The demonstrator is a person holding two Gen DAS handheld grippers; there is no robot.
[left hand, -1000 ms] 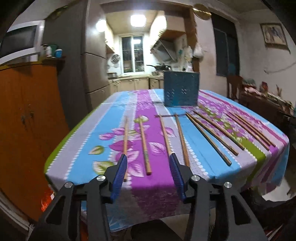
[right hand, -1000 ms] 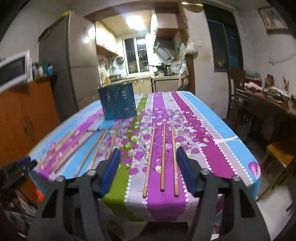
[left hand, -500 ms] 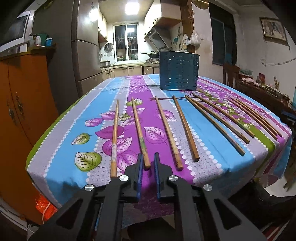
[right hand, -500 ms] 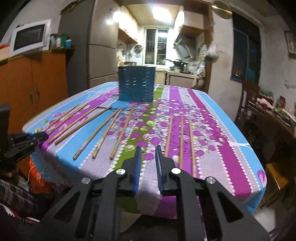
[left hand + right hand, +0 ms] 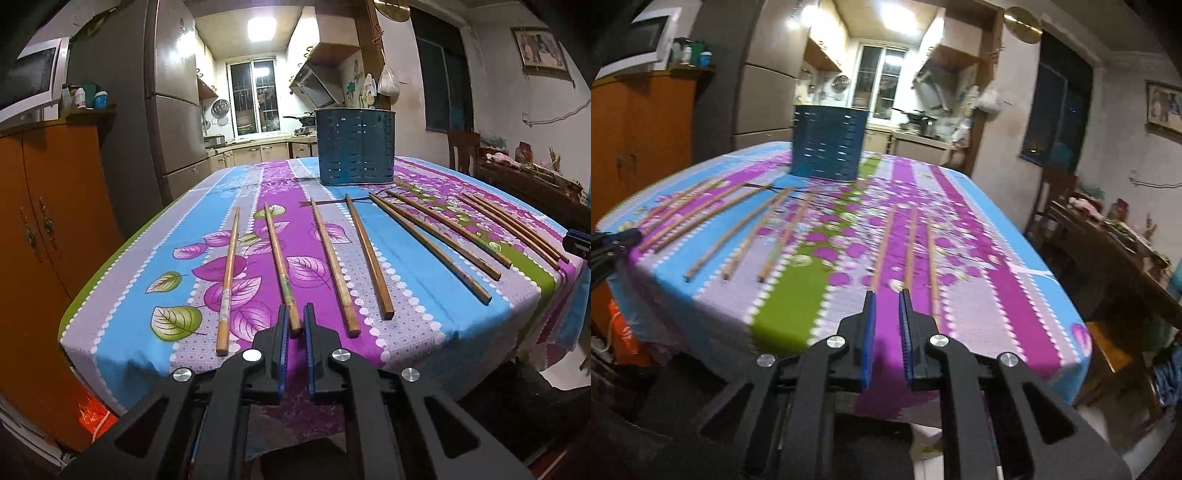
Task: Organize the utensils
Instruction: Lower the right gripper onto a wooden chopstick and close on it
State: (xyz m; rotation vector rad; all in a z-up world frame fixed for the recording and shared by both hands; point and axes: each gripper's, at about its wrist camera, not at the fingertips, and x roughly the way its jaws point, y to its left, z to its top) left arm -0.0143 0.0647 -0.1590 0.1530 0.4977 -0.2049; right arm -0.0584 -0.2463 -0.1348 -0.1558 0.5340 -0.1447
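Several wooden chopsticks (image 5: 282,260) lie side by side on a flowered tablecloth (image 5: 177,258), pointing away from me. A blue perforated utensil holder (image 5: 356,146) stands upright behind them. My left gripper (image 5: 294,314) is shut and empty, its tips just short of the near end of one chopstick. In the right wrist view, three chopsticks (image 5: 910,245) lie ahead of my right gripper (image 5: 886,299), which is shut and empty at the table's near edge. The holder (image 5: 829,142) stands far left there.
An orange cabinet (image 5: 48,206) and a grey fridge (image 5: 162,110) stand left of the table. A dark side table (image 5: 1108,243) with clutter and a chair stand to the right. The table edge drops off just in front of both grippers.
Both grippers went from wide open to shut, holding nothing. Both moved lower and closer to the table's near edge; the right wrist view has swung and is blurred.
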